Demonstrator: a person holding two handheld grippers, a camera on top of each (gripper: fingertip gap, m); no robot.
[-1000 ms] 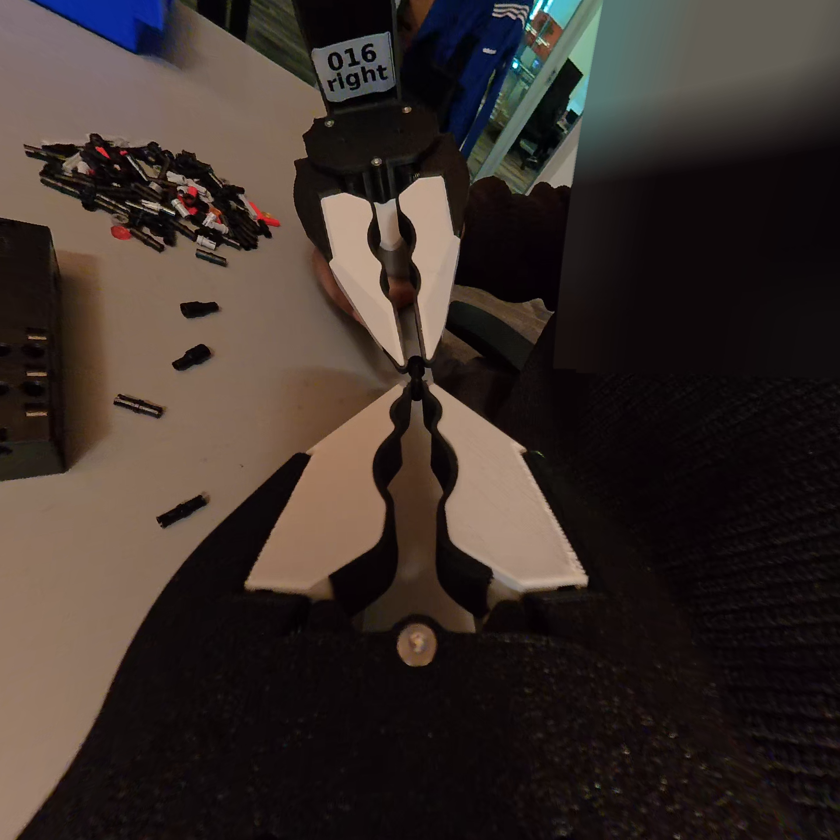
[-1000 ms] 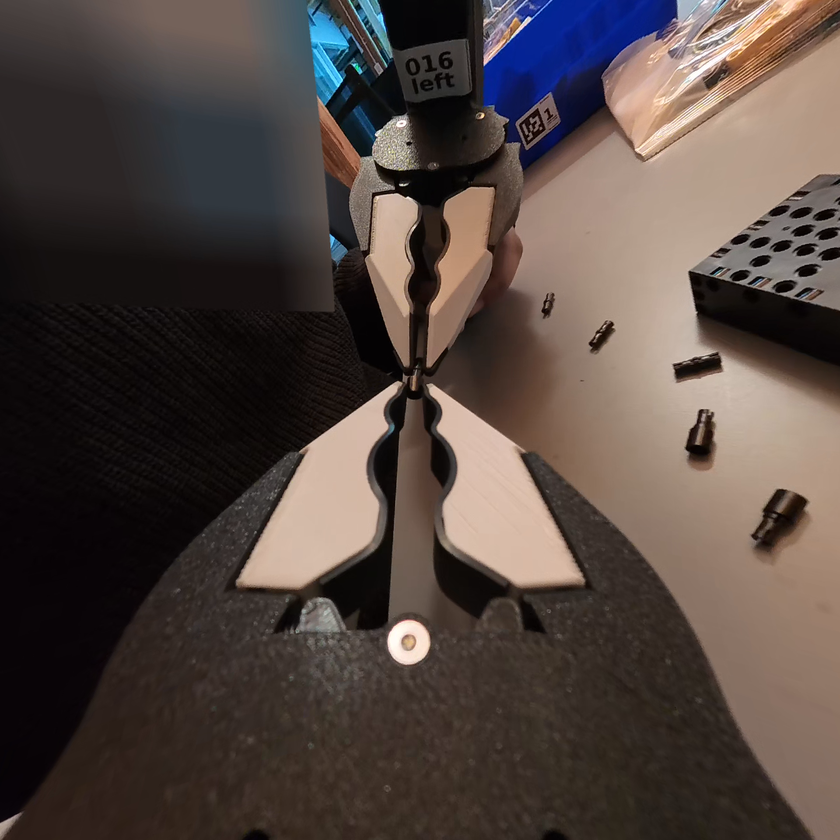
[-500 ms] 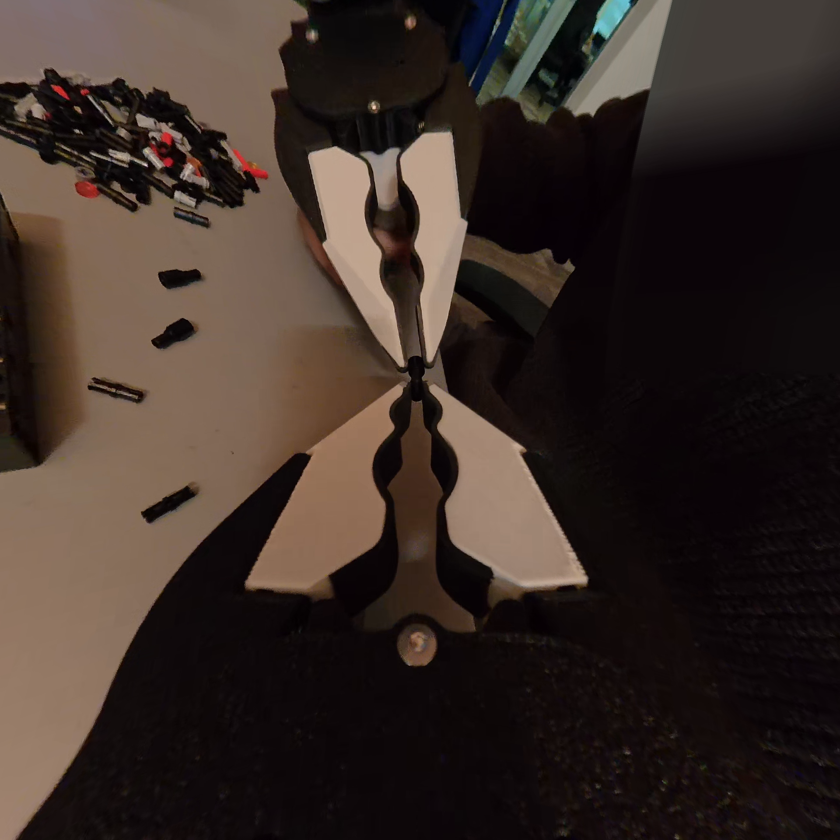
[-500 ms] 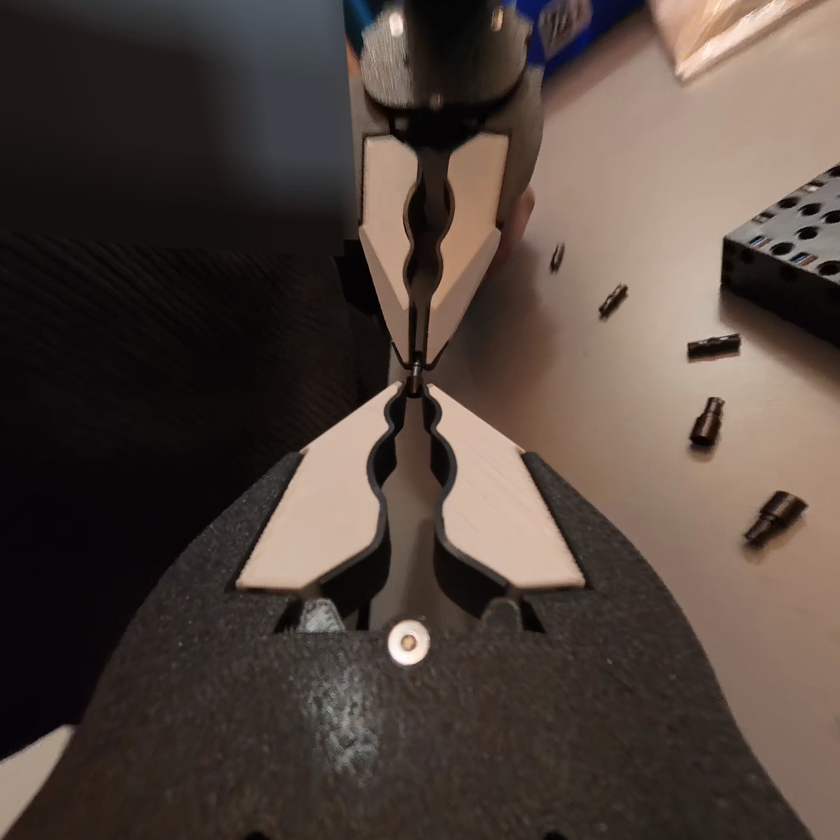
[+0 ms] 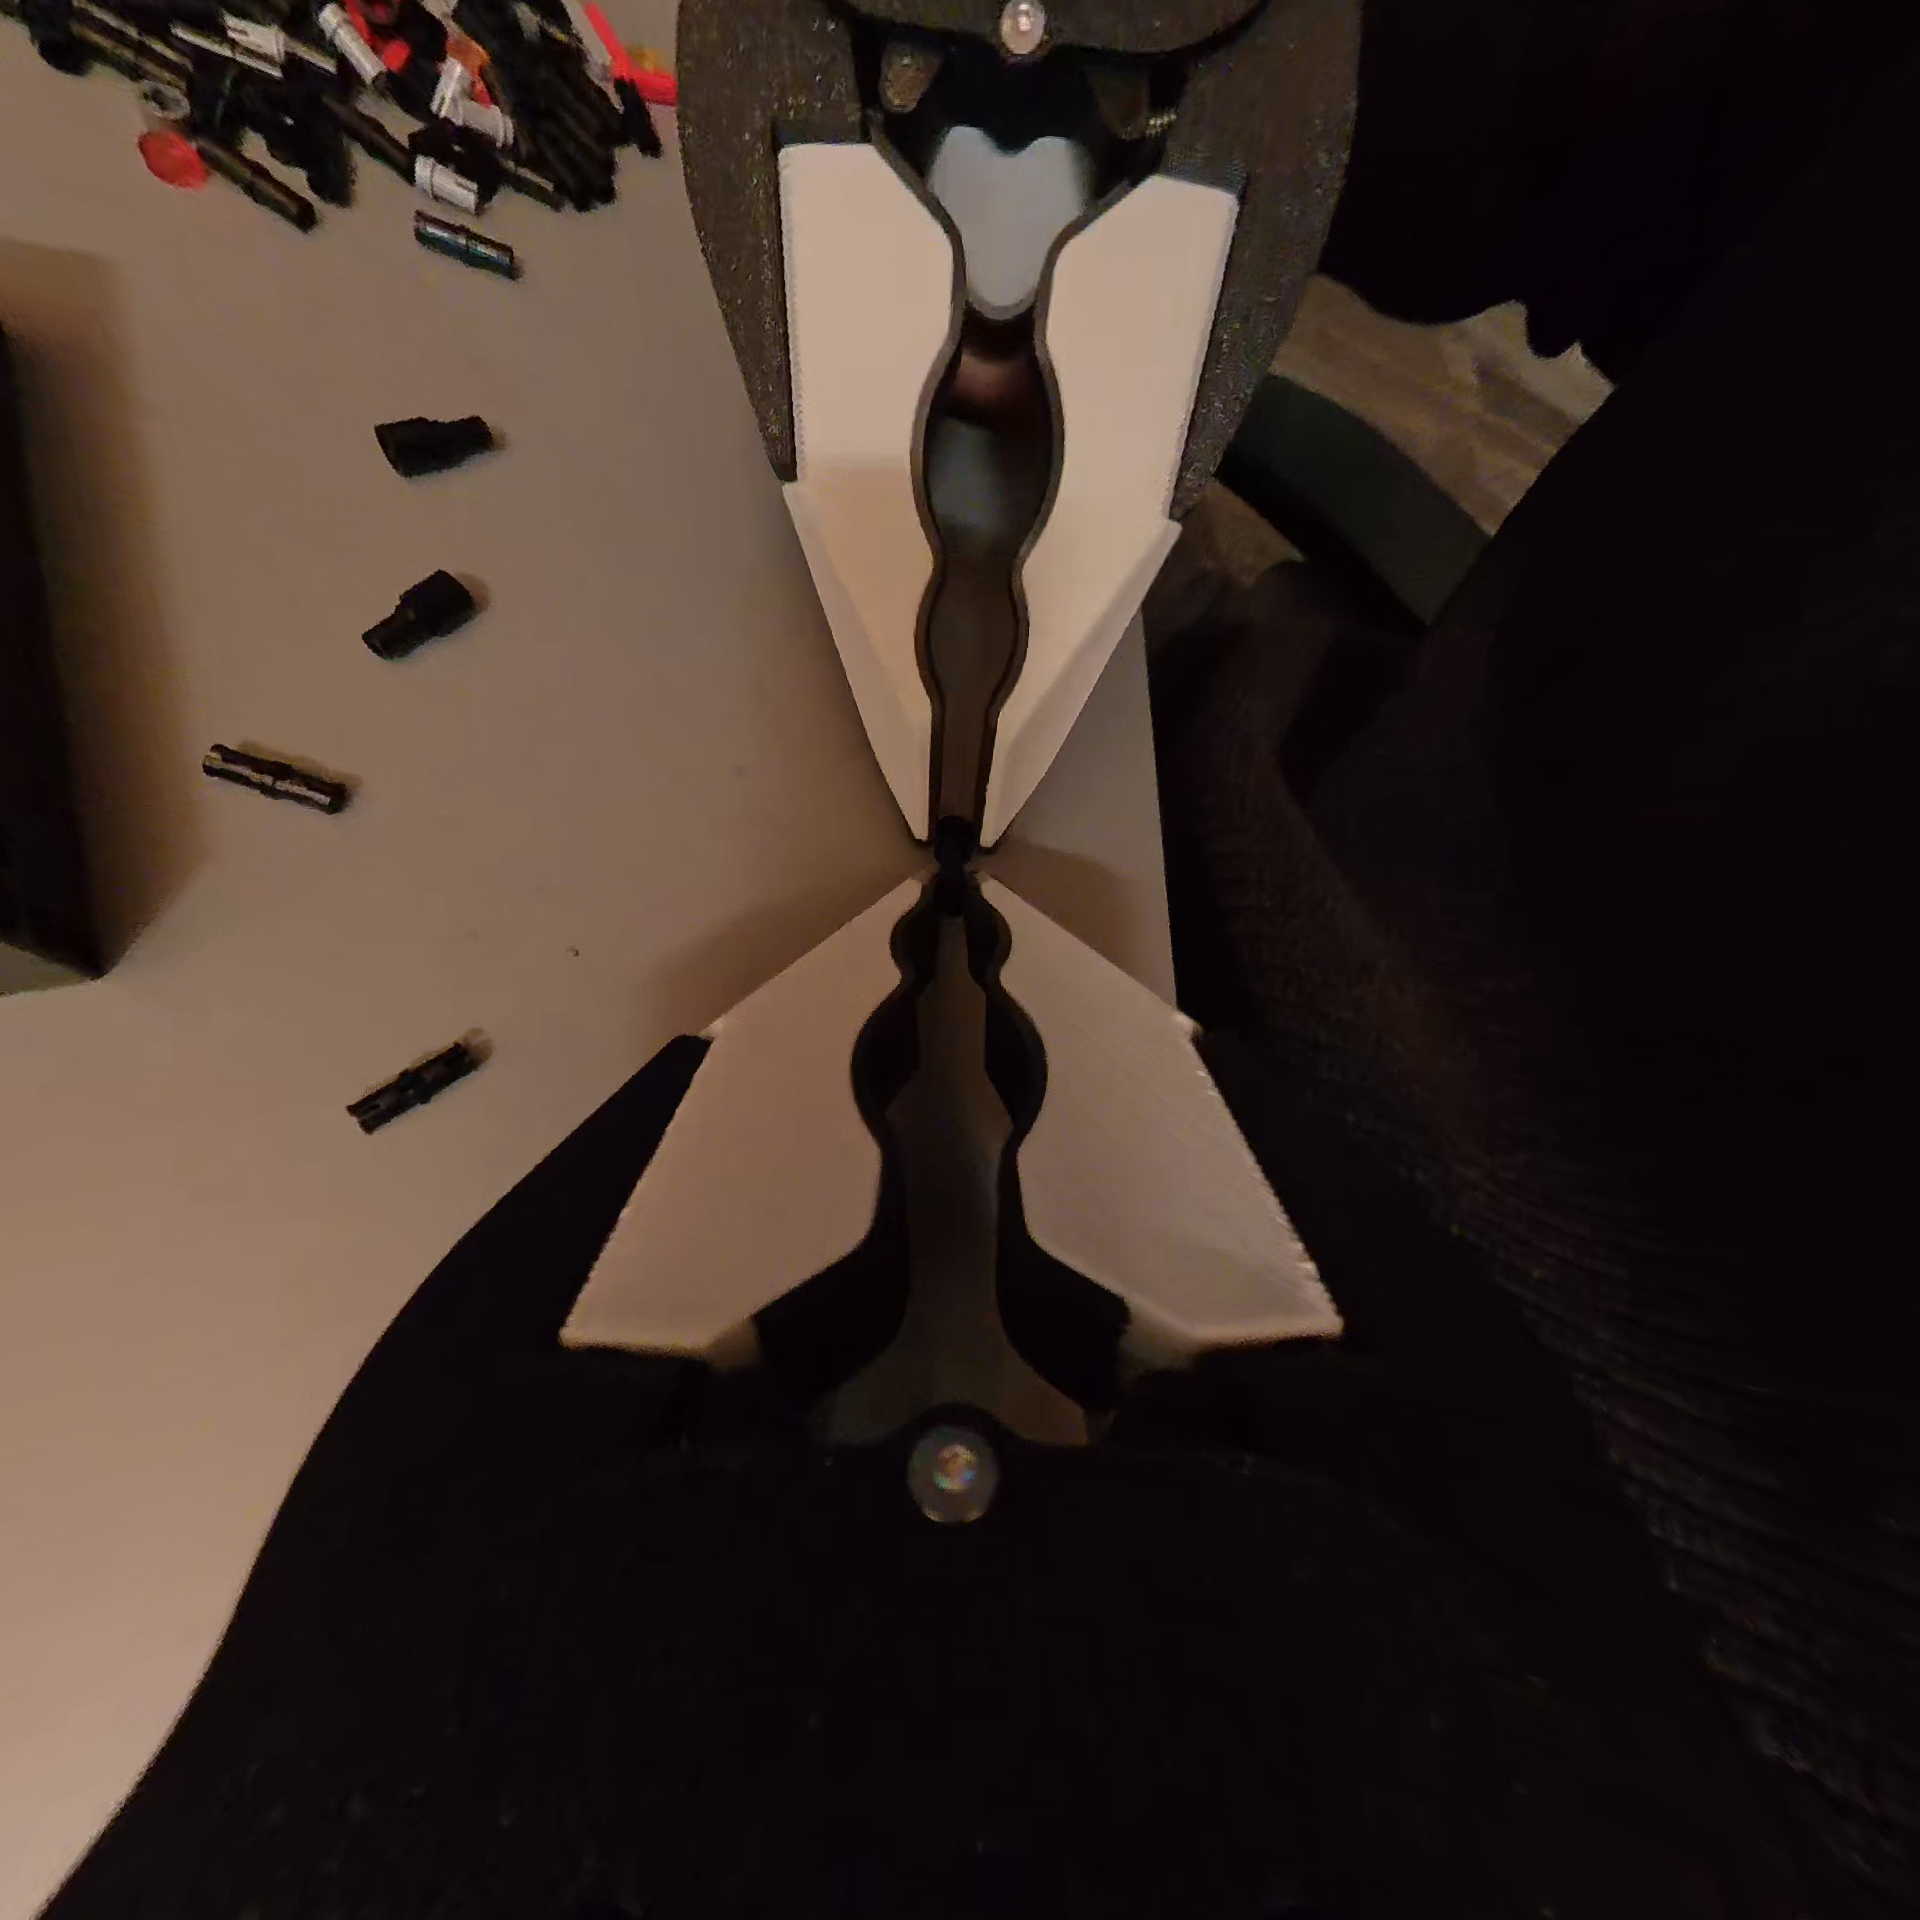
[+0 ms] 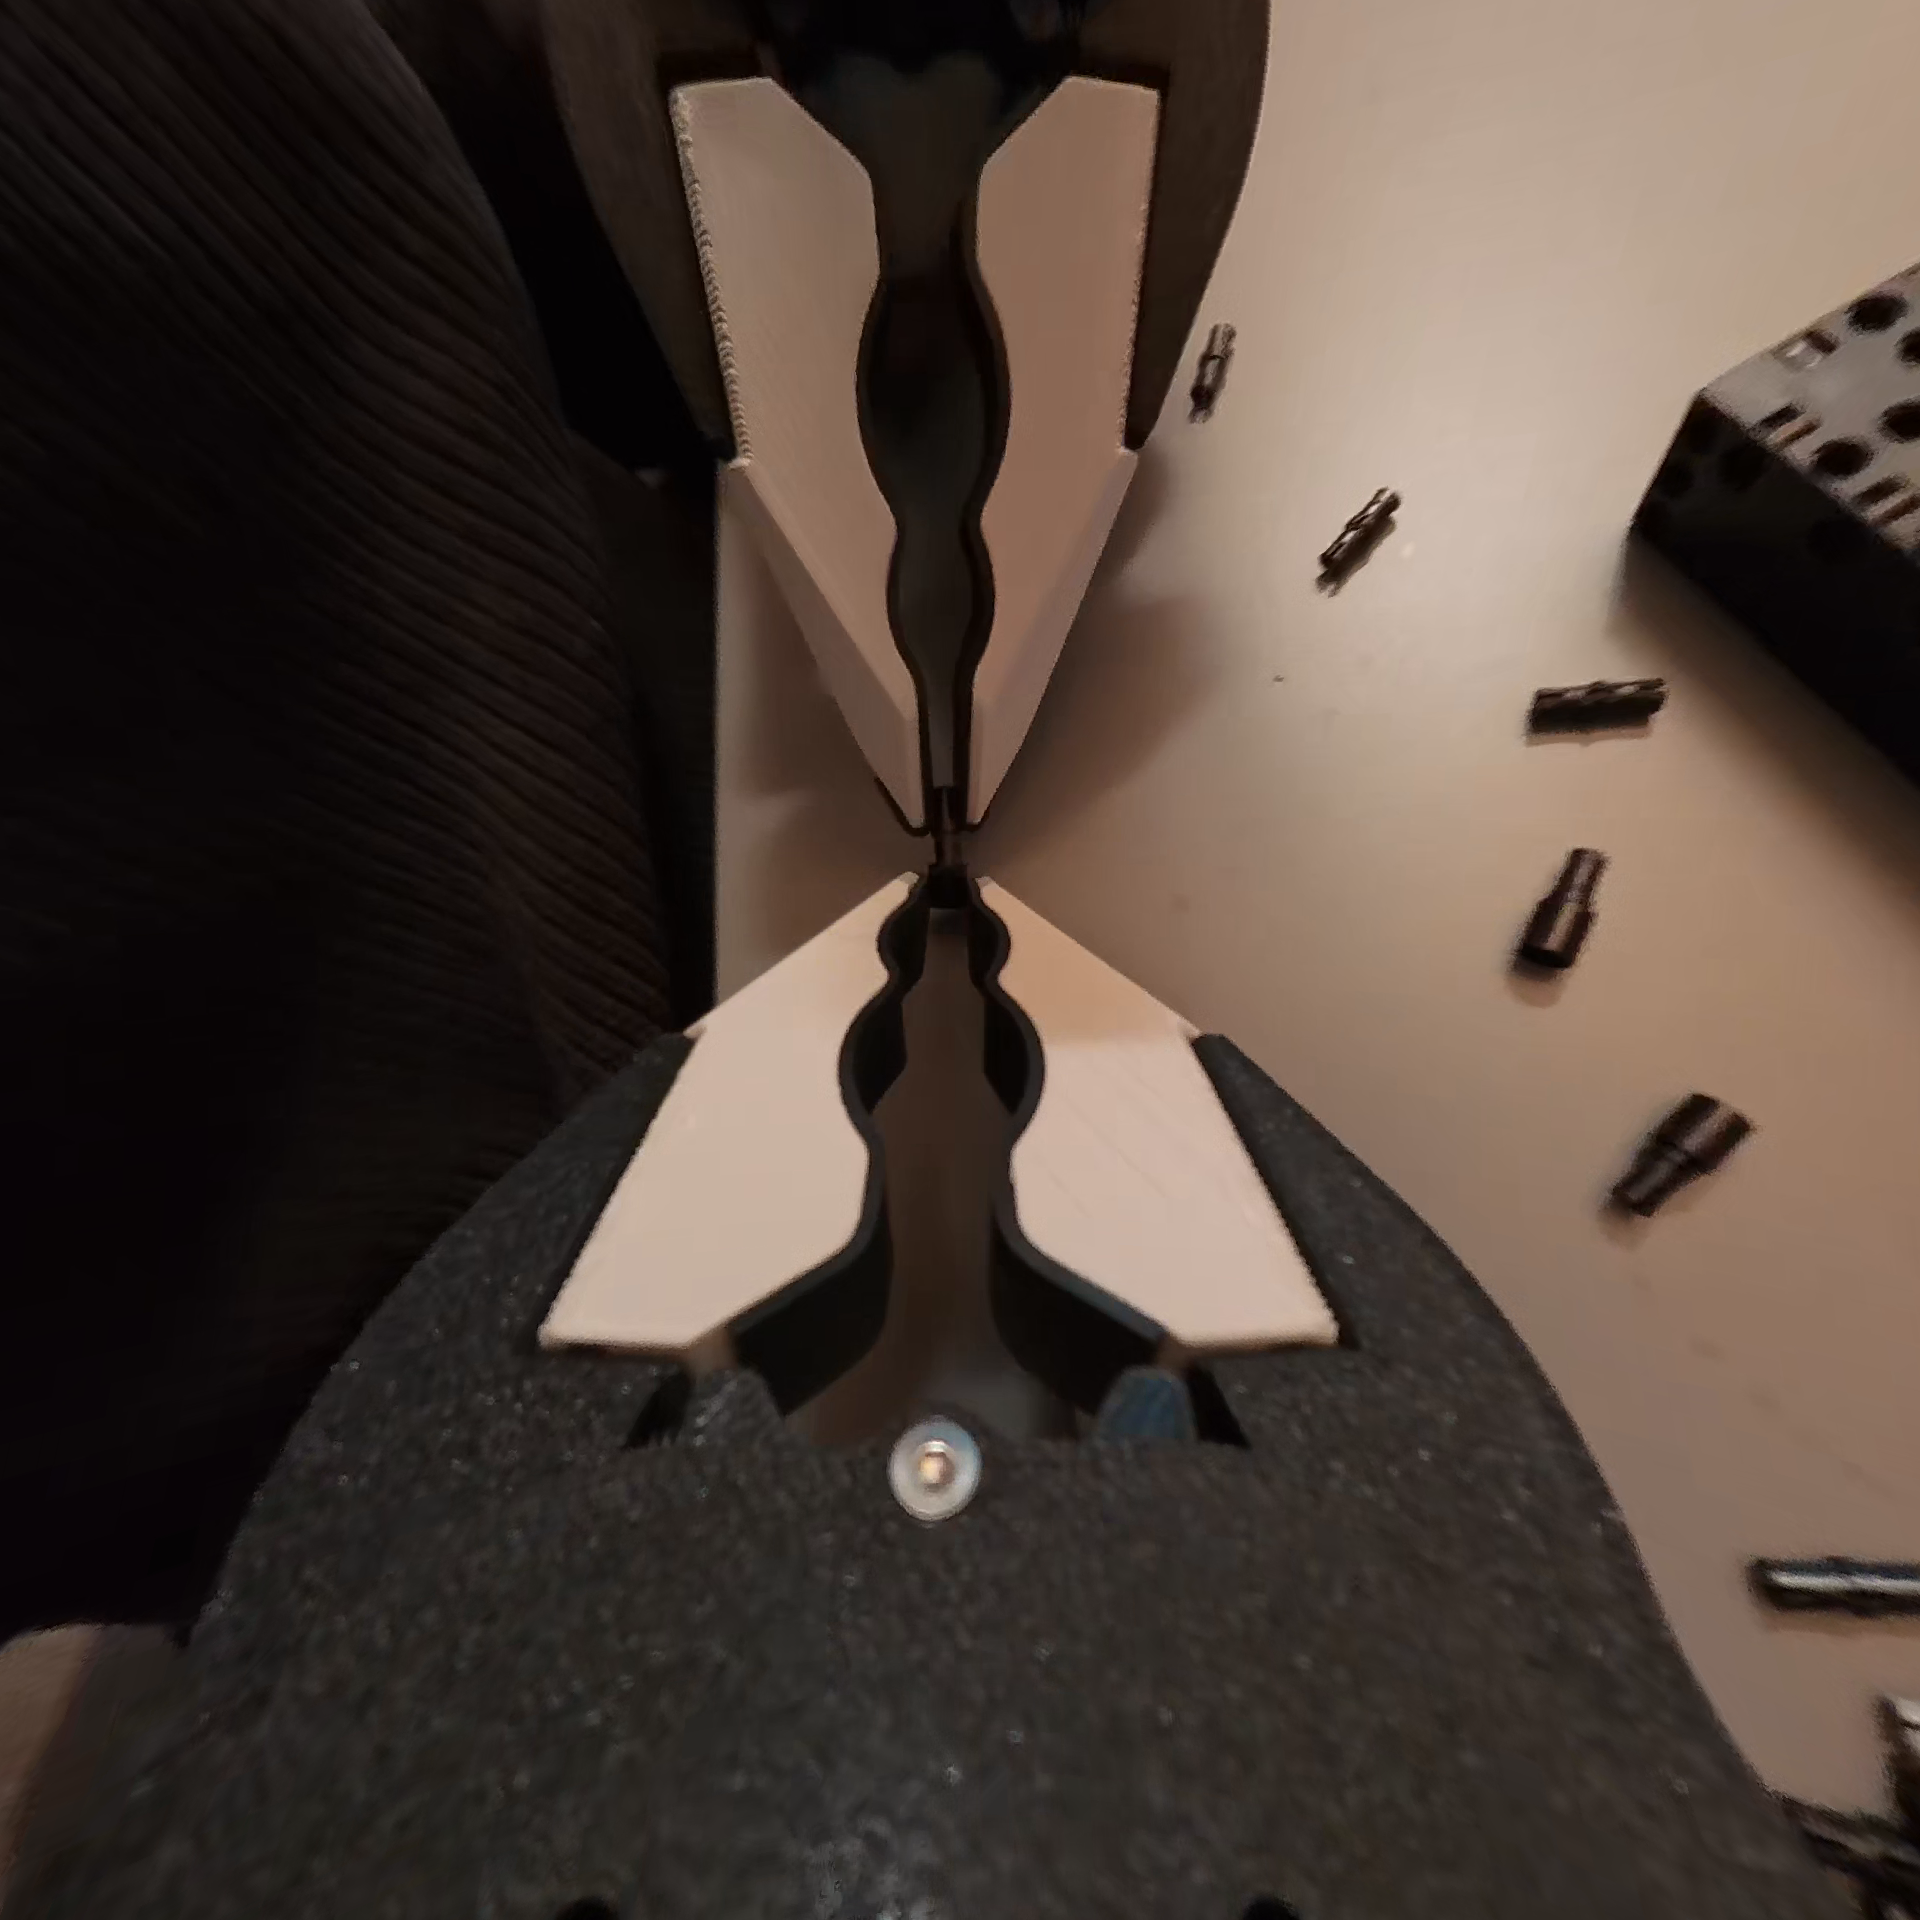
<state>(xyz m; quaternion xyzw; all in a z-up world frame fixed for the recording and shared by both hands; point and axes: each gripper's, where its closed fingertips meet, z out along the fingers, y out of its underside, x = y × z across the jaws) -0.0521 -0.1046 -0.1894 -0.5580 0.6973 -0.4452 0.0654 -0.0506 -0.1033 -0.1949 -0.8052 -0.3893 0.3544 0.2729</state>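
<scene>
My left gripper (image 5: 951, 896) and my right gripper (image 6: 943, 883) meet tip to tip over the near edge of the pale table (image 5: 644, 748). Both are shut, each on one end of a small black pin (image 5: 951, 854). The same pin shows in the right wrist view (image 6: 943, 854). In the left wrist view the right gripper (image 5: 951, 829) comes down from the top. In the right wrist view the left gripper (image 6: 940, 821) does the same. Most of the pin is hidden between the fingertips.
Loose black pins (image 5: 275, 777) lie on the table to the left, with a pile of black, white and red pieces (image 5: 364, 94) behind. A black block with holes (image 6: 1818, 499) stands nearby. More pins (image 6: 1558, 909) lie beside it. Dark knitted clothing (image 5: 1558, 1039) fills the off-table side.
Both views have tilted down toward the table, and the opposite gripper now looms larger in each. The tips have stayed together on the pin.
</scene>
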